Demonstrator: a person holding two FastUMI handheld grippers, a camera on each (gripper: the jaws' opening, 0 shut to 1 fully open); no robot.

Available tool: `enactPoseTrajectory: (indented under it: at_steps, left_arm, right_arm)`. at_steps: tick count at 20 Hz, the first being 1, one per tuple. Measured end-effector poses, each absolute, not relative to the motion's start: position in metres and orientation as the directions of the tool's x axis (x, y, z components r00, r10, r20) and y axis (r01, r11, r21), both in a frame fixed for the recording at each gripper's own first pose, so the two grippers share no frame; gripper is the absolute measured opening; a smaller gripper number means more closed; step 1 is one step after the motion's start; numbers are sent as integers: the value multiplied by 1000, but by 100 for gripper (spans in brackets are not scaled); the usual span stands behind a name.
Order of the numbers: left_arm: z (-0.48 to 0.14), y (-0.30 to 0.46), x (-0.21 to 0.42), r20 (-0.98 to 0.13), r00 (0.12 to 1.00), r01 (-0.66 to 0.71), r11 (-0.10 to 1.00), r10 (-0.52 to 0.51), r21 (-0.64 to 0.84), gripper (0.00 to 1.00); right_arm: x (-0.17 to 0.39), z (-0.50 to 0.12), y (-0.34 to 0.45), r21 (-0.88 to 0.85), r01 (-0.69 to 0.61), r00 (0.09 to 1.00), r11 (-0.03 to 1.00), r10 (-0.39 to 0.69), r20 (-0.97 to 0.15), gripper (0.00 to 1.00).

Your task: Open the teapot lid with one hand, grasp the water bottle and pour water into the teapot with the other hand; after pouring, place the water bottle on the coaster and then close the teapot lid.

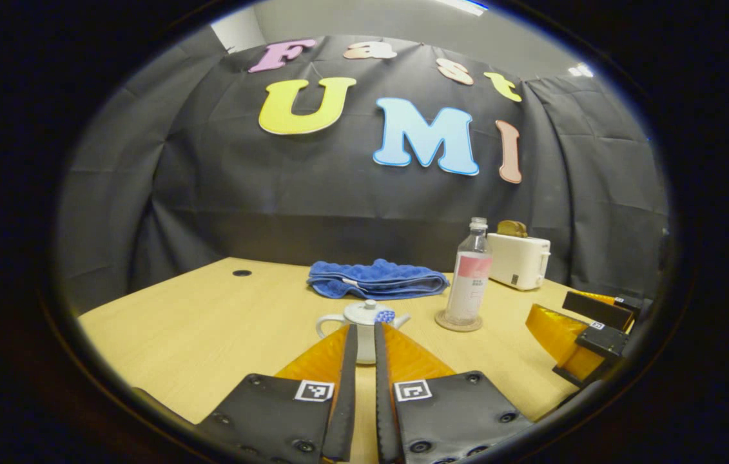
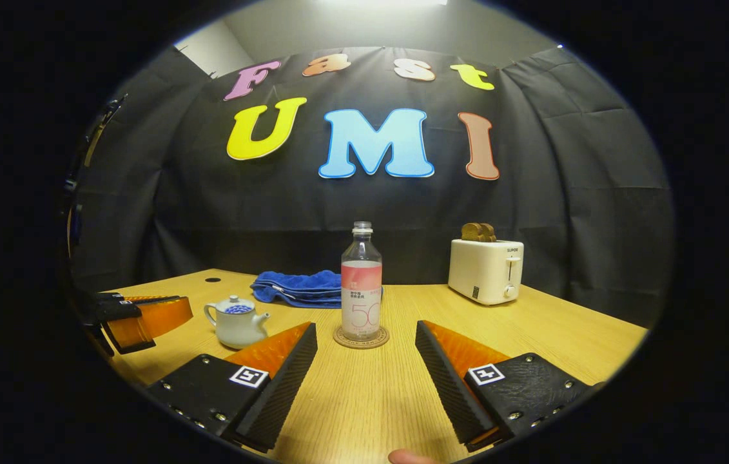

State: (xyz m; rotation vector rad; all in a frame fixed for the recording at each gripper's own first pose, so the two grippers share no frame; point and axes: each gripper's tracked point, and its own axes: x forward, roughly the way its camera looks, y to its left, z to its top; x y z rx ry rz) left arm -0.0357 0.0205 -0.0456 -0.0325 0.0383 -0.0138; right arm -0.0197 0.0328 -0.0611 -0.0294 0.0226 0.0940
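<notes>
Straight ahead of the wide-open right gripper (image 2: 366,335), the water bottle (image 2: 361,287) stands on its coaster (image 2: 360,339), probably light, smooth and squeezable, best taken mid-body; beyond the nearly-closed left gripper (image 1: 364,330) sits the fragile lidded teapot (image 1: 364,319)

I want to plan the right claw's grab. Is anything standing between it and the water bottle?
Nothing visible. In the right gripper view the open right claw faces the water bottle on its coaster, with bare table between. The teapot sits off to one side.
</notes>
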Motion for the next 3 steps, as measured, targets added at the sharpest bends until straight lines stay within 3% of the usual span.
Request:
enactPoseTrajectory:
  at_steps: [3]
  left_arm:
    - [-45, 19, -38, -18, 1000, 0, 1000, 0, 2, 19]
  right_arm:
    - [-22, -62, 30, -33, -75, 997, 997, 74, -30, 97]
